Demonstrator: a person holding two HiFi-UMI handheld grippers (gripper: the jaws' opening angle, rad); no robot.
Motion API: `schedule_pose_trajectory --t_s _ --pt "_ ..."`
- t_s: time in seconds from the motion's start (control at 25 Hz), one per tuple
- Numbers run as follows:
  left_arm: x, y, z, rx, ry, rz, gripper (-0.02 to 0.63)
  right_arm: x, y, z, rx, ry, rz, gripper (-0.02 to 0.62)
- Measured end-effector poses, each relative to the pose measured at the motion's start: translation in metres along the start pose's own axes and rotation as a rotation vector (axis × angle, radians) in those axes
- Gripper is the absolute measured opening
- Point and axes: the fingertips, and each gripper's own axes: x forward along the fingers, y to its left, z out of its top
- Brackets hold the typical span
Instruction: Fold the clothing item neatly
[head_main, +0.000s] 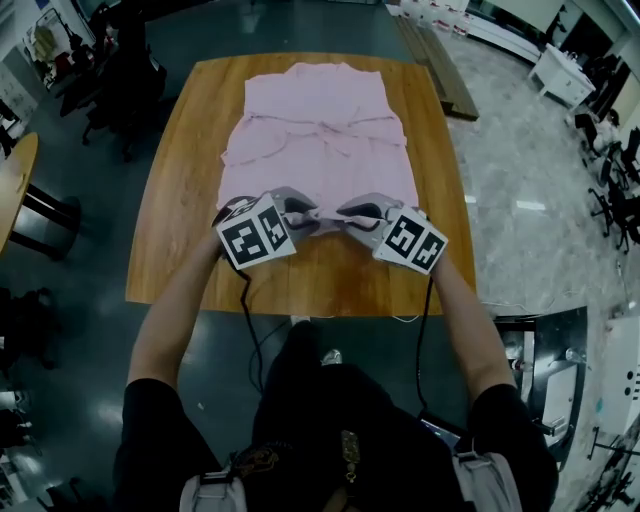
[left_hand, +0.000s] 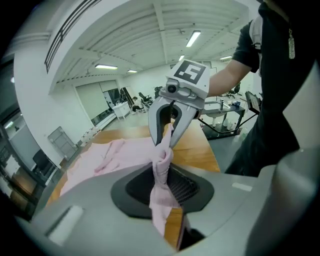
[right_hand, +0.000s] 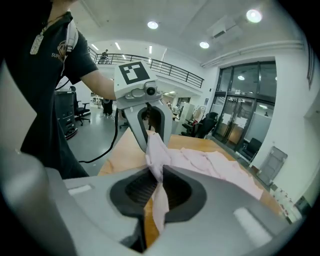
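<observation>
Pink garment (head_main: 320, 130) hangs pinched in left tongs (head_main: 303, 217) and right tongs (head_main: 350, 217).

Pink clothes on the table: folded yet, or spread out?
Spread out, not folded. The pink clothing lies flat on the table; only its near edge is pinched by the left gripper and right gripper.

An open lab hall is indicated by polished floor (head_main: 530, 150), office chairs (right_hand: 82, 109), glass doors (right_hand: 240, 125), strip lights (left_hand: 192, 37) and a mezzanine railing (right_hand: 172, 67).
</observation>
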Motion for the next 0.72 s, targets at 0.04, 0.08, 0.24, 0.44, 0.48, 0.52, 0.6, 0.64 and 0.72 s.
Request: schedule_pose_trajectory --t_s 0.04,0.08,0.24,0.44,0.48,0.52,0.6,0.64,0.72 --pt "-0.002 0.014 0.004 0.012 -0.010 -0.008 0.084 0.000 -0.013 0.005 0.004 -0.004 -0.006 0.035" --pt "-0.003 0.028 0.007 0.021 -0.021 -0.021 0.084 0.000 -0.028 0.009 0.010 -0.010 -0.012 0.035" --pt "-0.007 0.091 0.023 0.033 -0.067 -0.086 0.081 -0.001 -0.089 0.024 0.052 -0.033 -0.036 0.035" --pt "0.002 0.161 0.029 0.018 -0.078 -0.128 0.081 0.007 -0.159 0.028 0.114 -0.039 -0.051 0.035" --pt "0.007 0.174 0.028 0.011 -0.074 -0.132 0.081 0.010 -0.171 0.025 0.128 -0.036 -0.050 0.035" --pt "0.014 0.185 0.026 0.002 -0.068 -0.135 0.081 0.015 -0.183 0.019 0.143 -0.033 -0.046 0.035" --pt "0.028 0.209 0.018 -0.024 -0.052 -0.138 0.081 0.026 -0.209 0.009 0.175 -0.032 -0.032 0.035" --pt "0.036 0.222 0.014 -0.042 -0.042 -0.135 0.081 0.032 -0.223 0.004 0.189 -0.031 -0.022 0.035" --pt "0.052 0.247 0.001 -0.084 -0.015 -0.124 0.081 0.050 -0.249 -0.009 0.212 -0.019 0.003 0.035"
